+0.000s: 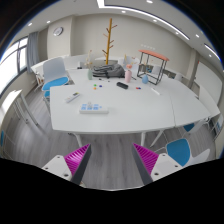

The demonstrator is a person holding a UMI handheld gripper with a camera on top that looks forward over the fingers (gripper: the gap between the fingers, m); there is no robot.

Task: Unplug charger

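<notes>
A white power strip lies near the front edge of the white table, with small plugs or a charger on it too small to make out. My gripper hangs well short of the table, over the grey floor. Its two fingers with magenta pads stand wide apart and nothing is between them. The strip is far beyond the fingertips, slightly left of the midline.
Several small items are scattered on the table, including a black object. A wire rack and a wooden coat tree stand at the back. Blue chairs sit at the left, another blue chair at the near right.
</notes>
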